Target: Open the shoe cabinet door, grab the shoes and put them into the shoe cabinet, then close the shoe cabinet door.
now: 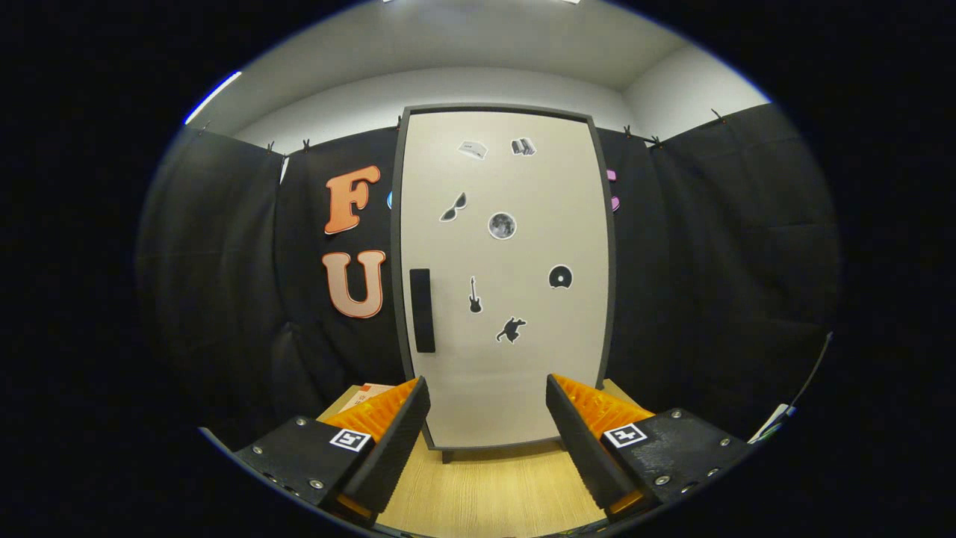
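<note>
Gripper spread wide, gripping nothing | cabinet upright just beyond fingers, on wooden table; door closed, stickers across it | dark handle near door's left edge, ahead of left finger

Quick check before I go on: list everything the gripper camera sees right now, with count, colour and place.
shoe cabinet door: one, off-white with dark grey frame, shut, straight ahead beyond the fingers.
handle: one, black, upright bar near the door's left edge.
stickers: eight, black, grey and white, scattered over the door.
floor: light wood, under the cabinet and between the fingers.
cardboard box: one, tan with orange, partly hidden behind the left finger.
gripper: one, fingers open, nothing between them, short of the door.
</note>
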